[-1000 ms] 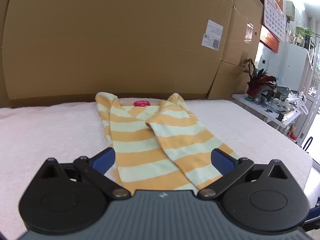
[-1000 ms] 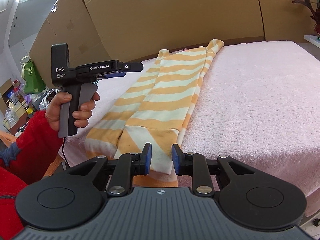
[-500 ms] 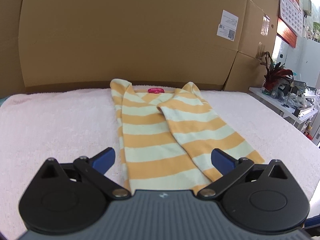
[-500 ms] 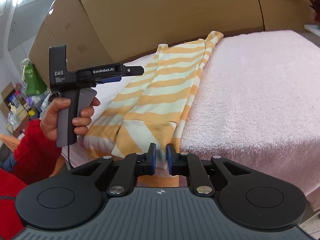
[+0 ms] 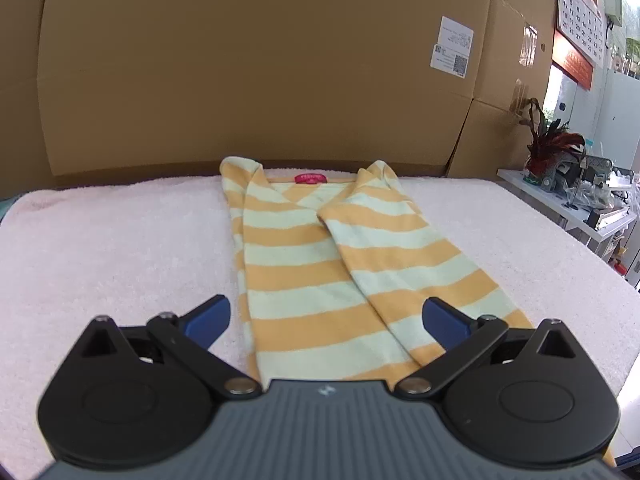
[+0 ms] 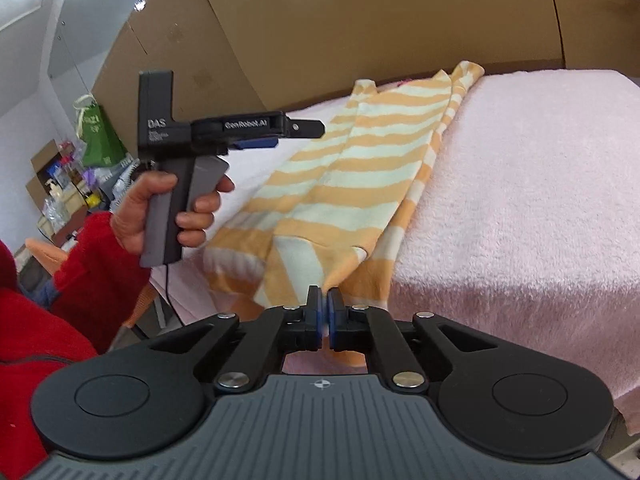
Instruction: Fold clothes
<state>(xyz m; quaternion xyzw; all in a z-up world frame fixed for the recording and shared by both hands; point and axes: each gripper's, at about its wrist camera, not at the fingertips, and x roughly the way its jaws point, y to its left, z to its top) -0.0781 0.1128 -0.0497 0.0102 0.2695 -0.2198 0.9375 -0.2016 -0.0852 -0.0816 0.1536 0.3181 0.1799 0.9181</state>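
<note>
Left wrist view. One left gripper [image 5: 326, 318], jaws wide apart, nothing between the two blue pads [image 5: 208, 316]. One striped garment [image 5: 320, 264], orange and pale, both sides folded inward, one pink neck label [image 5: 310, 179] at the far end. It lies lengthwise down the middle of one pink towel-covered surface [image 5: 112, 248]; its near hem runs under the gripper body. Bare towel lies broad on either side. Cardboard boxes [image 5: 260, 60] wall the far edge. One wall calendar [image 5: 578, 4], one potted plant [image 5: 550, 148] at right.

Right wrist view. One right gripper [image 6: 324, 314], its jaws having just been closing, now pinched together on the garment's [image 6: 360, 184] near hem at the surface's near edge [image 6: 500, 280]. One hand [image 6: 160, 208], red sleeve [image 6: 92, 276], holds the left gripper [image 6: 280, 132] above the garment's left side. Wide bare towel to the right. One green bag [image 6: 98, 136] at far left.
</note>
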